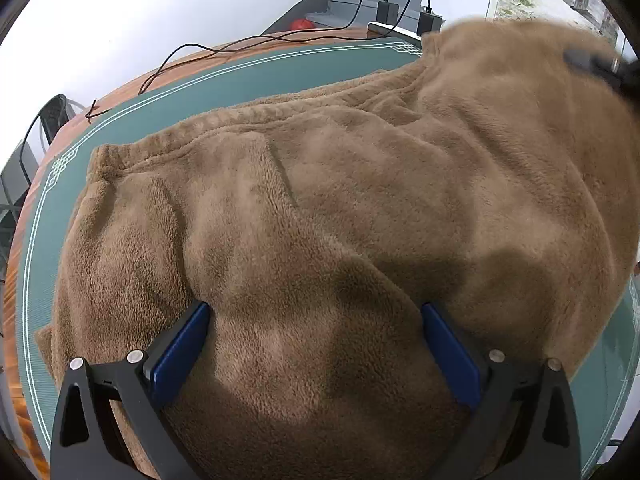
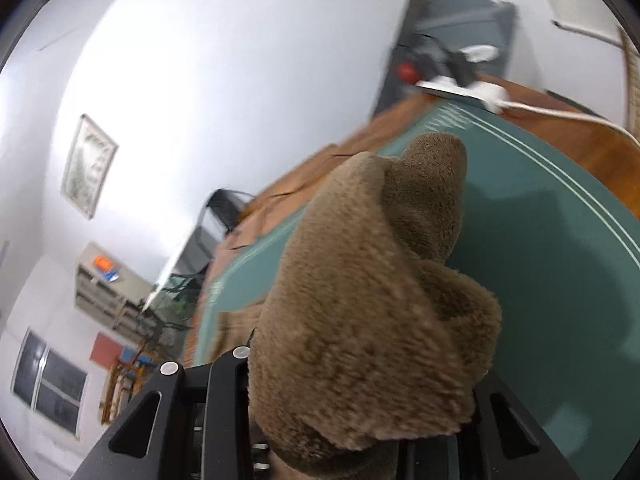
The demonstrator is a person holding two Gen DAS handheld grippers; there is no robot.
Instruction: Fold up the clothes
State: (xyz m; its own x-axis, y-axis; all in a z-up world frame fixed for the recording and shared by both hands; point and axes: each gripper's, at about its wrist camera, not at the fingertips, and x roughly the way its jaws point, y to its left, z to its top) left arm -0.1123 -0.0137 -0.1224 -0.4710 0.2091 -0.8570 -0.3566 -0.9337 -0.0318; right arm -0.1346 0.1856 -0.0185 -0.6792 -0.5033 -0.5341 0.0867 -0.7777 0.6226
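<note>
Brown fleece garment (image 1: 320,208) over green mat (image 1: 280,76) — black cables (image 1: 248,42) behind.

I'm seeing a green mat (image 1: 248,76) w/ pale line border lying on the wooden desk (image 1: 192,54). A black cable (image 1: 224,46) is trailing across the desk's far edge to two black adapters (image 1: 387,11) by the white wall. A red obj (image 1: 302,24) is sitting near grey steps. Right cam: a framed pic (image 2: 89,166) is hanging on the wall; shelving (image 2: 108,292) is standing below, blurred.
</note>
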